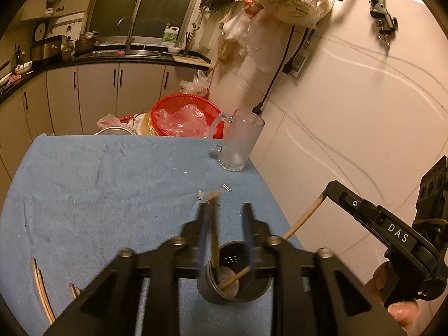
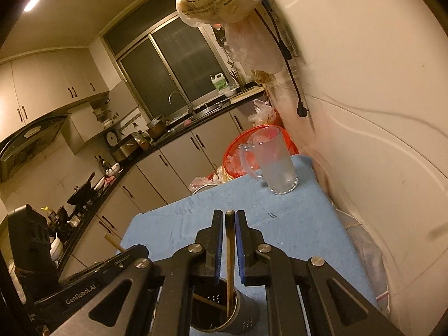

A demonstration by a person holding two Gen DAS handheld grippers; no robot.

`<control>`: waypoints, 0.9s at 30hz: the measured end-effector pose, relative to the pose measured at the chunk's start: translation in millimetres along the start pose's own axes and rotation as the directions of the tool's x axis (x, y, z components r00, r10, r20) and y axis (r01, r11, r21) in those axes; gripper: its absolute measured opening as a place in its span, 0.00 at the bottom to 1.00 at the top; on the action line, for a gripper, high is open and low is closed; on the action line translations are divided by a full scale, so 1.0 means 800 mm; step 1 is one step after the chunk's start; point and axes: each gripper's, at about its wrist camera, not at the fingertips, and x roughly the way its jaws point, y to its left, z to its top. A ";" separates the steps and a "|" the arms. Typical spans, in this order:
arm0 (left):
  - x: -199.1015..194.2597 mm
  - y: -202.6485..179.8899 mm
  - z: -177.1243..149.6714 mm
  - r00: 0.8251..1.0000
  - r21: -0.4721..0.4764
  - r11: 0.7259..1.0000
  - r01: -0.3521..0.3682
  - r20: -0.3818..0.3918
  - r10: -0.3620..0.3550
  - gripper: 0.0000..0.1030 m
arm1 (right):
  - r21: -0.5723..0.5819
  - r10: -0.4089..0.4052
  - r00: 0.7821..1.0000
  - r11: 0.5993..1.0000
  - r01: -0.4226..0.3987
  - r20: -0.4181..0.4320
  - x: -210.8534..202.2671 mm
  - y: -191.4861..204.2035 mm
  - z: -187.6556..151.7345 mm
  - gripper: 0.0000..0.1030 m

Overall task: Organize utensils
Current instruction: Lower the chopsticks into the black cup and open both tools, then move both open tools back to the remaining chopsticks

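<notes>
Left tongs (image 1: 224, 210) parted, blurred, one chopstick (image 1: 215, 240) loose between the jaws, pads apparently not pressing; lower end already inside the perforated metal holder (image 1: 232, 274), standing near upright. Right tongs (image 2: 230, 215) clamped on a second chopstick (image 2: 230, 257), long axis steep, top at the fingertips, bottom down in the same holder (image 2: 224, 313), directly beneath both tongs at the near edge of the blue-towelled desk (image 1: 98, 196). Seen from the left camera, that stick slants in from the right. Likely next: release right, lift straight up along the stick. More chopsticks (image 1: 42, 294) lying flat at the desk's left edge, nearer the left hand. Glass mug (image 1: 240, 142) far corner, well apart.
</notes>
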 end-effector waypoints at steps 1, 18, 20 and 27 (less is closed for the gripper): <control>-0.006 0.000 -0.001 1.000 0.004 1.000 -0.003 0.010 0.002 0.30 | -0.001 0.000 1.000 1.000 0.000 0.004 -0.003 0.002 0.000 0.10; -0.130 0.051 -0.040 0.991 -0.030 0.999 -0.014 0.133 0.018 0.45 | -0.132 0.109 0.993 0.986 -0.101 0.054 -0.085 0.074 -0.052 0.64; -0.154 0.072 -0.053 0.986 -0.056 0.998 -0.040 0.158 0.049 0.47 | -0.185 0.147 0.988 0.973 -0.137 0.041 -0.090 0.092 -0.072 0.64; -0.187 0.159 -0.101 0.978 -0.176 0.973 -0.152 0.117 0.174 0.49 | -0.262 0.282 0.949 0.913 -0.311 -0.143 -0.073 0.144 -0.146 0.61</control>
